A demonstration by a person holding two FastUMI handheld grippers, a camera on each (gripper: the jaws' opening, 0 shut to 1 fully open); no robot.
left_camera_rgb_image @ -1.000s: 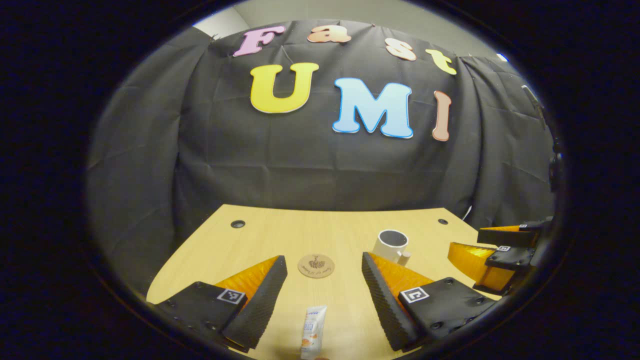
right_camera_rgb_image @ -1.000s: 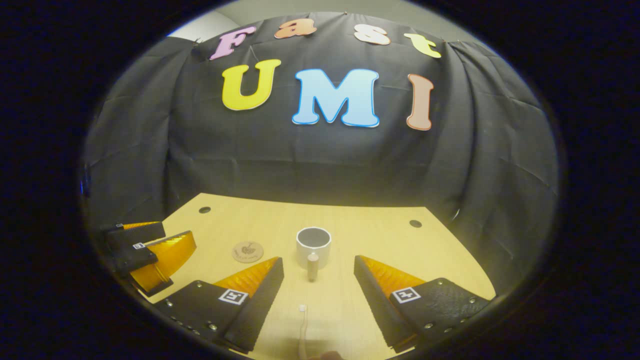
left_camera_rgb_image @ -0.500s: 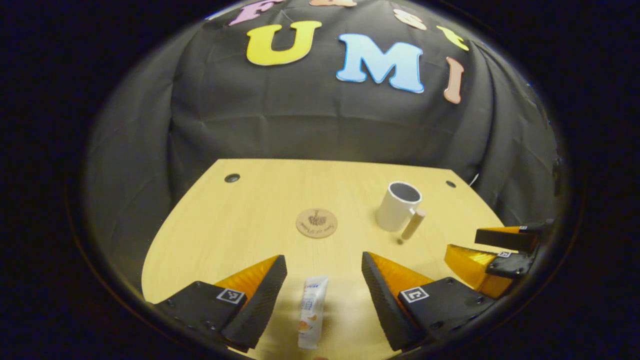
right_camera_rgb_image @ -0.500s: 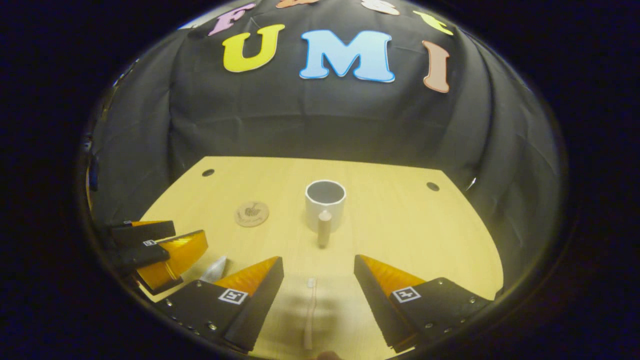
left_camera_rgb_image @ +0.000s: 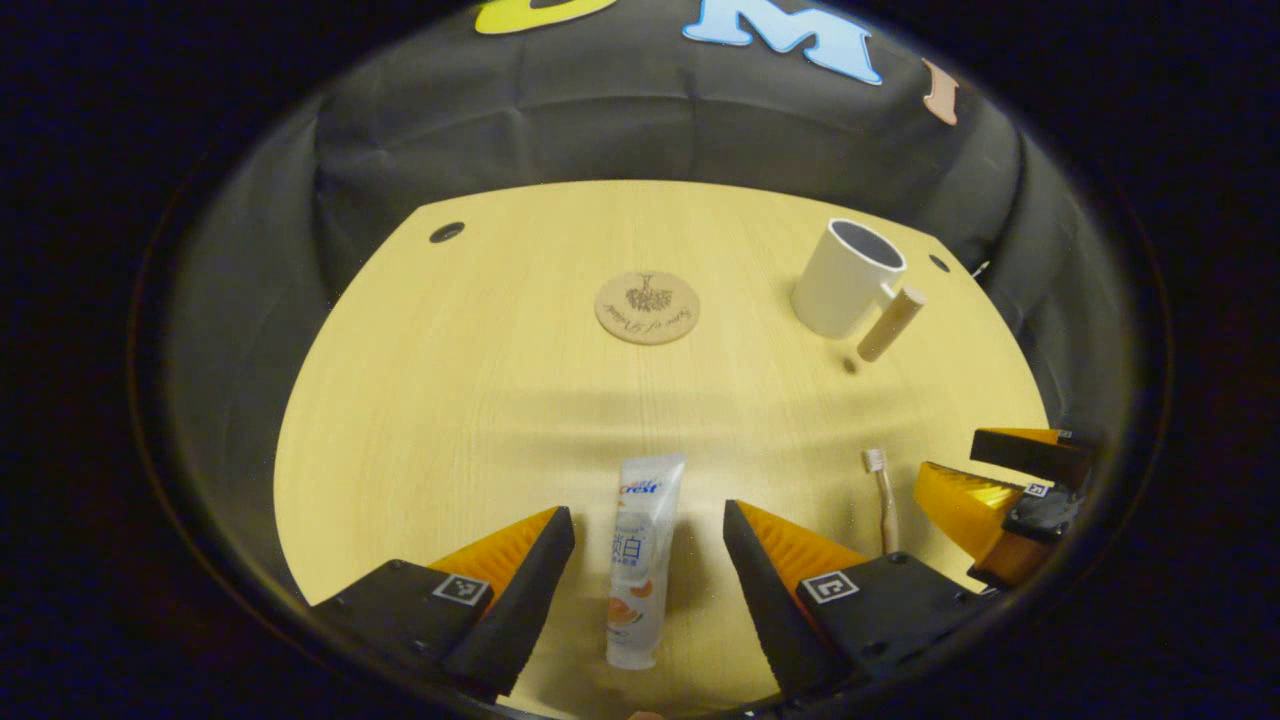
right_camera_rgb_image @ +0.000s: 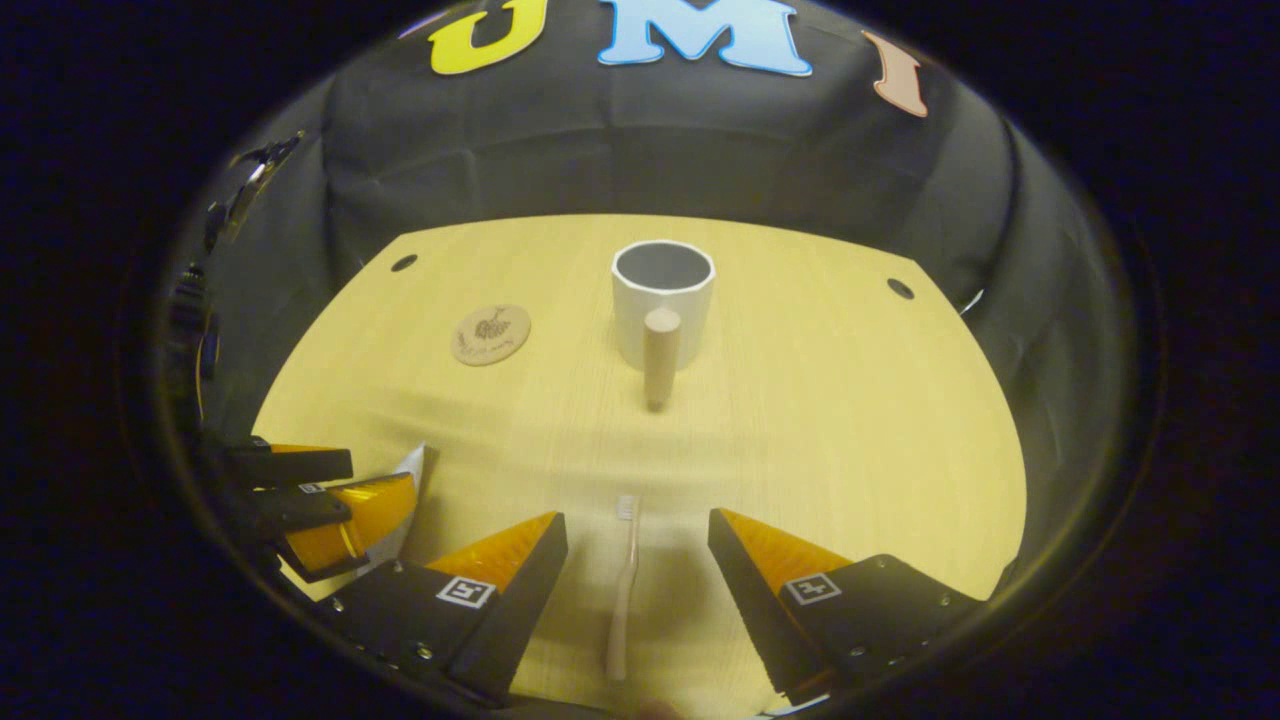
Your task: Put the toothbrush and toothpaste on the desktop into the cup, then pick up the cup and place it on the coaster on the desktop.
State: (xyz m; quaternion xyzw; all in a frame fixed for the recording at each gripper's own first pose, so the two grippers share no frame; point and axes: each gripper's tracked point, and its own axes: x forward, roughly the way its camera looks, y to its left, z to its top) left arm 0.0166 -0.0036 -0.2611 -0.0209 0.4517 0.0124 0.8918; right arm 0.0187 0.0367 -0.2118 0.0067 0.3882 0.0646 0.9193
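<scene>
A white toothpaste tube (left_camera_rgb_image: 637,560) lies flat on the wooden desktop (left_camera_rgb_image: 480,380), between the open fingers of my left gripper (left_camera_rgb_image: 648,530). A pale toothbrush (right_camera_rgb_image: 622,590) lies lengthwise between the open fingers of my right gripper (right_camera_rgb_image: 637,535), bristles pointing away. The toothbrush (left_camera_rgb_image: 883,500) also lies just right of my left gripper. A white cup (right_camera_rgb_image: 662,300) with a wooden handle stands upright at mid-desk, seen too at the far right in the left gripper view (left_camera_rgb_image: 845,278). The round wooden coaster (left_camera_rgb_image: 647,308) lies left of the cup, also seen in the right gripper view (right_camera_rgb_image: 490,334). Neither gripper touches anything.
The other gripper (left_camera_rgb_image: 1010,490) hovers at the right edge of the left gripper view, and at the lower left (right_camera_rgb_image: 310,505) of the right gripper view over the toothpaste (right_camera_rgb_image: 405,500). Small dark holes (left_camera_rgb_image: 446,232) mark the desktop's far corners. Black cloth surrounds the desk.
Both grippers have tilted downward and moved over the desk; the toothpaste and toothbrush now lie further in between their open fingers, and more of the desktop shows.
</scene>
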